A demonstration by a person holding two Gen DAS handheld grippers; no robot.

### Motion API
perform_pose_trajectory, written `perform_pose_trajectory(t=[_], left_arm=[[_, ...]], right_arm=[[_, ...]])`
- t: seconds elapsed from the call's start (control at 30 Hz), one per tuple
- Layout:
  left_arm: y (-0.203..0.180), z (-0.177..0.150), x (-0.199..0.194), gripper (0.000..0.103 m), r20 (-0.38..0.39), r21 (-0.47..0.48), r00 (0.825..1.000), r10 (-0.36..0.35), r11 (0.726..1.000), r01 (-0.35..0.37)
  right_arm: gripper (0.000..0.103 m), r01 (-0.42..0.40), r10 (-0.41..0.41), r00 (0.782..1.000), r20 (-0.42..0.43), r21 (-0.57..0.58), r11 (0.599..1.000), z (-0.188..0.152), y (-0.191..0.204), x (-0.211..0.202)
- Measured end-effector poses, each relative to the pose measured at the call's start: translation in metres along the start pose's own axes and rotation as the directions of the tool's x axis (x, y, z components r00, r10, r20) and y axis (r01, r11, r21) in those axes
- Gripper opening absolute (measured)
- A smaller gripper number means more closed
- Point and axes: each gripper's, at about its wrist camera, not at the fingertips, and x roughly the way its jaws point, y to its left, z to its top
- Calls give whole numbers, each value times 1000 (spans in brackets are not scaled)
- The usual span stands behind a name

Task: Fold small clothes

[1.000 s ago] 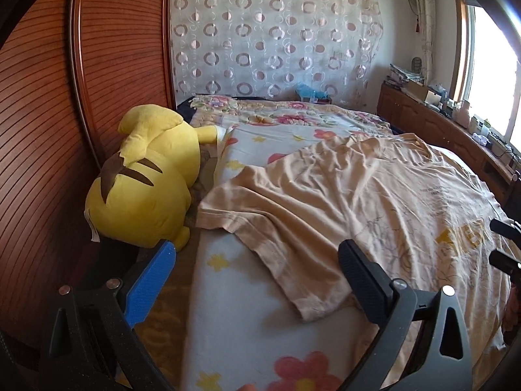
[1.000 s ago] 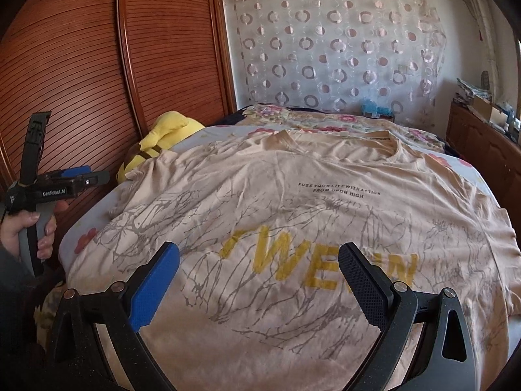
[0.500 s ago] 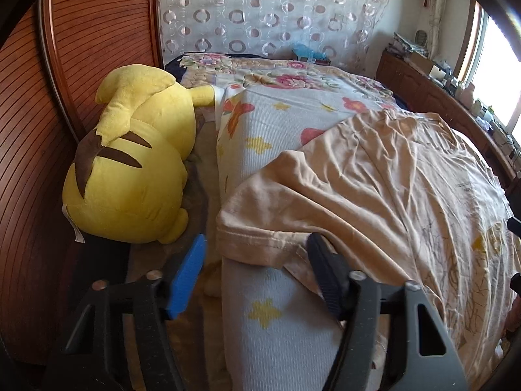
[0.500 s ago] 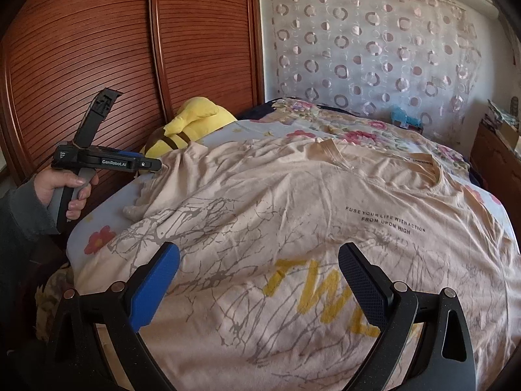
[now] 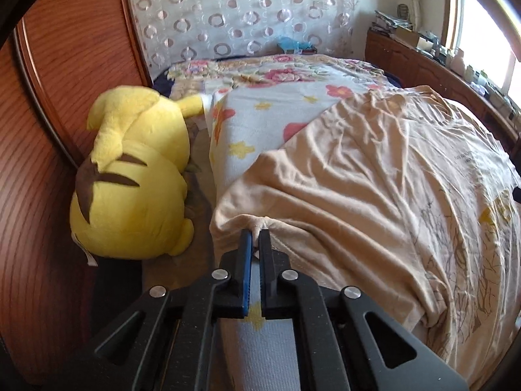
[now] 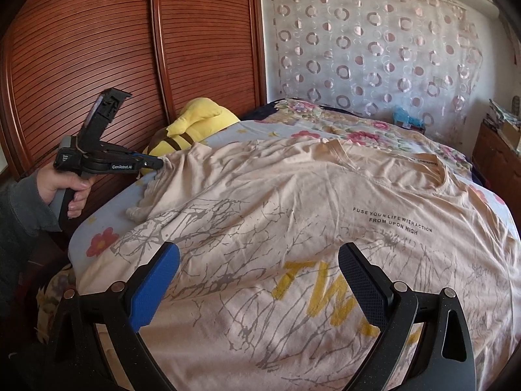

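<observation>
A beige T-shirt (image 6: 325, 228) with grey branch print and yellow letters lies spread face up on the bed; it also shows in the left wrist view (image 5: 374, 179). My left gripper (image 5: 255, 234) is shut on the hem of the shirt's left sleeve at the bed's left edge; it shows in the right wrist view (image 6: 159, 163), held by a hand. My right gripper (image 6: 257, 270) is open and empty, hovering over the shirt's lower front.
A yellow plush toy (image 5: 130, 179) lies between the bed (image 5: 260, 114) and the wooden slatted wardrobe doors (image 6: 114, 49). A floral blanket (image 6: 358, 130) lies at the far end. A wooden sideboard (image 5: 439, 68) with clutter runs along the right under the window.
My left gripper moved forward to the sleeve hem and shut on it. My right gripper stayed open and shifted a little over the shirt.
</observation>
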Motion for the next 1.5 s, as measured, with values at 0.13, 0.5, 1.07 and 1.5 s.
perform_pose_trajectory(t=[0.13,0.5,1.07,1.5], left_arm=[[-12,16,-26,4,80,16,997,-6,1000,5],[-93,67,-76,4,190,140,960,-207,973,182],[-99,35,-53,48,122,109,972,-201,976,189],[-54,3,19,51,-35,-3,995,-98,995,98]], right_arm=[[98,0,0,1000,4,19,1000,-1,-6,-2],[98,57,-62,997,49,108,992,-7,-40,-26],[98,66,-74,996,55,126,990,-15,-40,-33],[73,-31,30,999,18,21,999,15,-42,-15]])
